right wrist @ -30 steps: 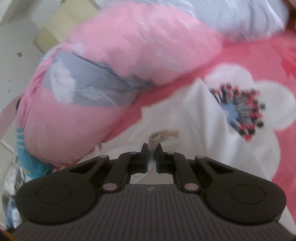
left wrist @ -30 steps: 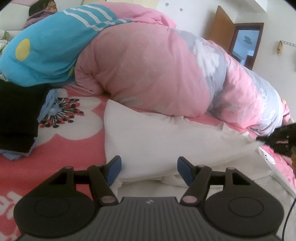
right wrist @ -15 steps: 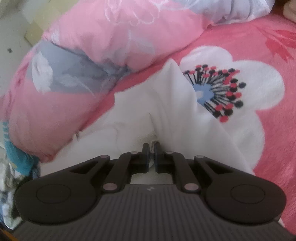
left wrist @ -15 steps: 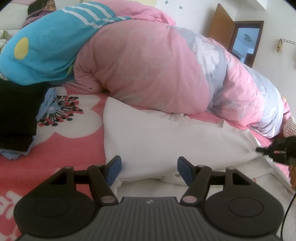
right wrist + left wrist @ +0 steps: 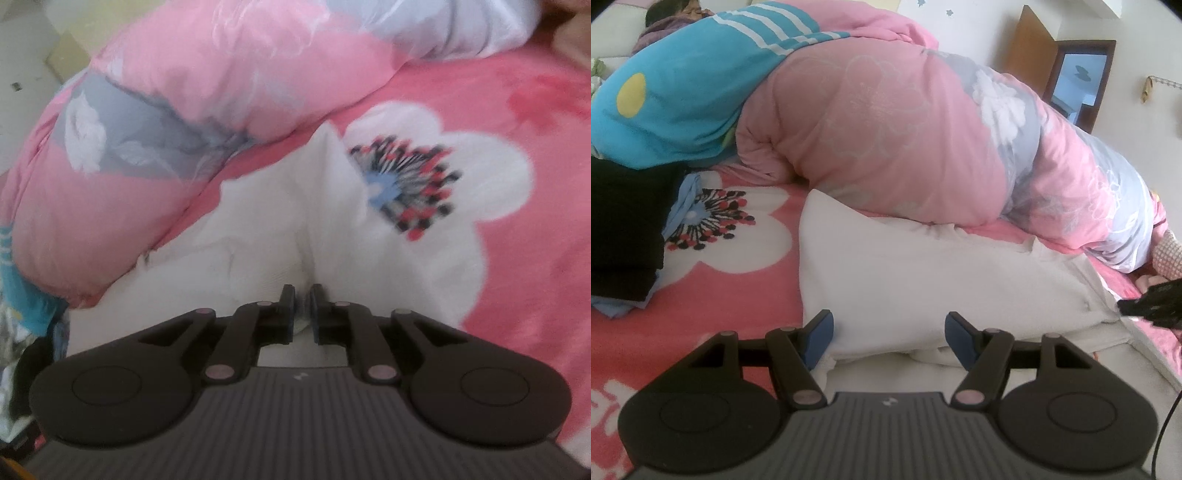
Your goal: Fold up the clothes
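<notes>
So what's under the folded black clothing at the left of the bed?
Under the black clothing a light blue garment pokes out at its right and bottom edges, on the pink floral bedspread. How far it extends underneath is hidden.

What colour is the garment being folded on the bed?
White garment; clearest in the left wrist view.

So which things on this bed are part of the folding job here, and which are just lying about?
In the job:
- white garment
- right hand-held gripper, pinching its edge
- left hand-held gripper, open over it

Lying about:
- pink quilt
- blue bedding
- black folded clothes
- flowered bedsheet
</notes>
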